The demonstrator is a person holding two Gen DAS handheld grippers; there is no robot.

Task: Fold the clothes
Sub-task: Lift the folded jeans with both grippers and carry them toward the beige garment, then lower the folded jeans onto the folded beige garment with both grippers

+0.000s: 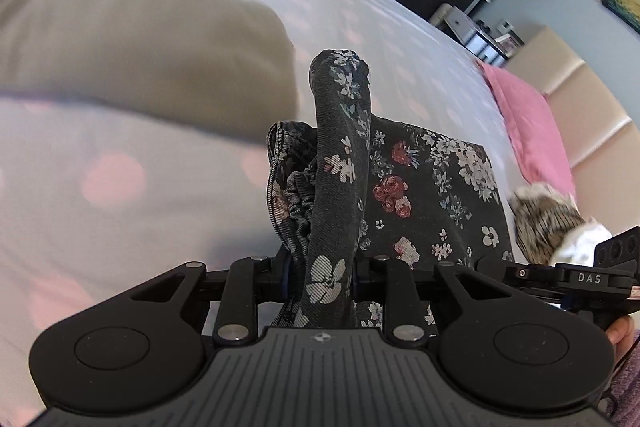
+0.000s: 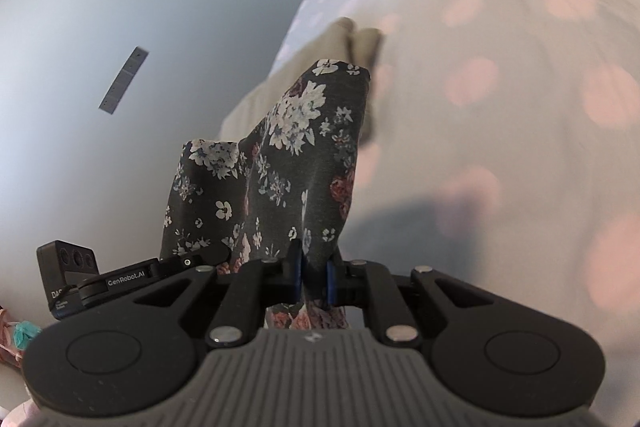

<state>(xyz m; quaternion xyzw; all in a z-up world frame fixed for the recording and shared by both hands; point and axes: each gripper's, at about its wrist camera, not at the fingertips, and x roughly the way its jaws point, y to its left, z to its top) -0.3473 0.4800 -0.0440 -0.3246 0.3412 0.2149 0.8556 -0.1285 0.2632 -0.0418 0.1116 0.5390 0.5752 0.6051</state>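
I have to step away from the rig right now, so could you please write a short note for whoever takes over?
Left gripper: shut on the dark floral garment, a bunched strip standing up between its fingers.
Right gripper: shut on the same floral garment, at another edge.
The garment hangs between both grippers above the dotted bedspread. A folded beige garment already lies on the bed beyond. A fuzzy striped item sits by the pink pillow.
Left: lay the floral piece flat, fold it, then probably the fuzzy item.

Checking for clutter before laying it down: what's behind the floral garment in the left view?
Behind the floral garment lies the dotted bedspread with a beige folded cloth and pink pillow. Whatever lies directly under it is hidden.
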